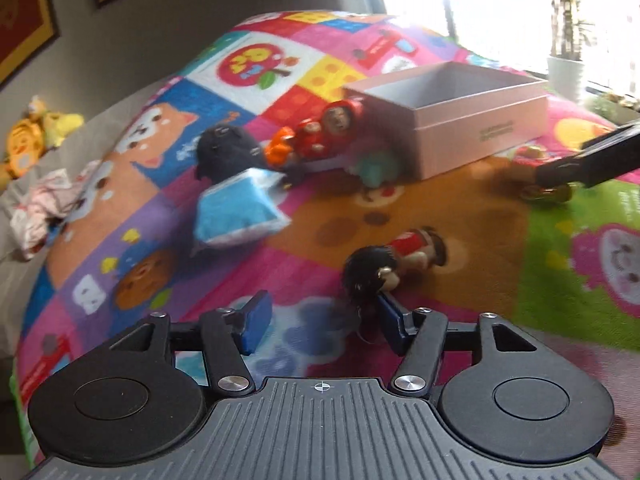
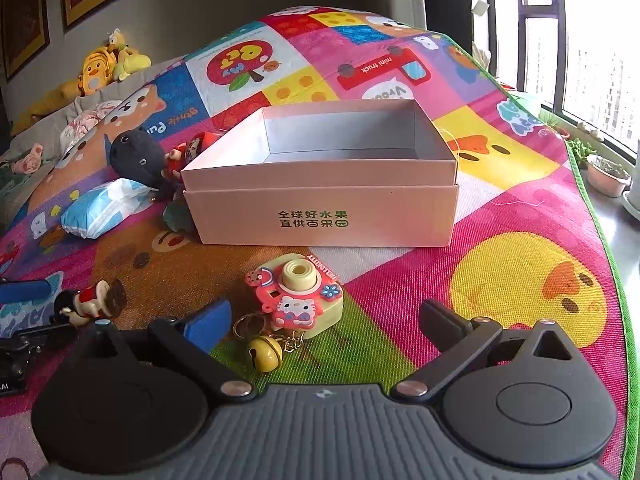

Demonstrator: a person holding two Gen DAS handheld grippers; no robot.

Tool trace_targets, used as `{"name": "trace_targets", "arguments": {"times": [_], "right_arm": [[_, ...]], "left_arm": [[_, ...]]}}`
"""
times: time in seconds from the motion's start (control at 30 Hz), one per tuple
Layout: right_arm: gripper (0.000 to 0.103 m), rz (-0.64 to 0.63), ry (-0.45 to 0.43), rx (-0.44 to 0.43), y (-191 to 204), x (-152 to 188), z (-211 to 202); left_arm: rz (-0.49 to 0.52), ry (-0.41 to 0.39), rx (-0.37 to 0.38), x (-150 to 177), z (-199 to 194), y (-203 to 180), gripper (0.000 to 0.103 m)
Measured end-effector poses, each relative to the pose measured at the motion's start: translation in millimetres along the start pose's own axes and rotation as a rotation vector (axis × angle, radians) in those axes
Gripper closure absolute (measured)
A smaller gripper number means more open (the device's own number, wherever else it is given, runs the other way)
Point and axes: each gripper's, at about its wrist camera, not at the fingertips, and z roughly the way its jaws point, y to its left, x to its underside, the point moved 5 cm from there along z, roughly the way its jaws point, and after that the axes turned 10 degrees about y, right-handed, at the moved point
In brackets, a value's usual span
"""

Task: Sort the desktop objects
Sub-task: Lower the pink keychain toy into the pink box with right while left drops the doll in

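An open pink cardboard box (image 2: 320,216) stands on a colourful play mat; it also shows in the left wrist view (image 1: 480,132). My right gripper (image 2: 324,316) is open, with a Hello Kitty toy camera keychain (image 2: 300,300) and its yellow bell (image 2: 264,354) between the fingers, untouched. My left gripper (image 1: 320,320) is open; a small doll with black hair and a red top (image 1: 392,264) lies just past its right finger (image 1: 390,320). The doll also shows in the right wrist view (image 2: 94,302).
Left of the box lie a black plush (image 1: 228,152), red figurines (image 1: 320,128), a blue tissue pack (image 1: 236,212) and a teal item (image 1: 376,168). Yellow plush toys (image 2: 104,68) sit beyond the mat. Potted plants (image 2: 606,176) stand on the windowsill at right.
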Motion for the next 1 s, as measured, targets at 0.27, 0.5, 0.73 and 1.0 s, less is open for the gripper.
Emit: {"name": "trace_targets", "arguments": {"times": [0.27,0.5,0.73,1.0], "right_arm": [[0.002,-0.010,0.009,0.017,1,0,2],[0.002,-0.083,0.024,0.012,12,-2,5],[0.022,-0.155,0.062,0.000,22,-12,20],[0.058,-0.217,-0.033,-0.057,13,-44,-47]], "left_arm": [[-0.140,-0.012,0.311,-4,-10,-2,0.009],[-0.113,0.014,0.203,-27,17,-32,0.020],[-0.073,-0.005,0.217,-25,4,-37,0.034],[-0.010,-0.226,0.229,-77,-49,-40,0.034]]}}
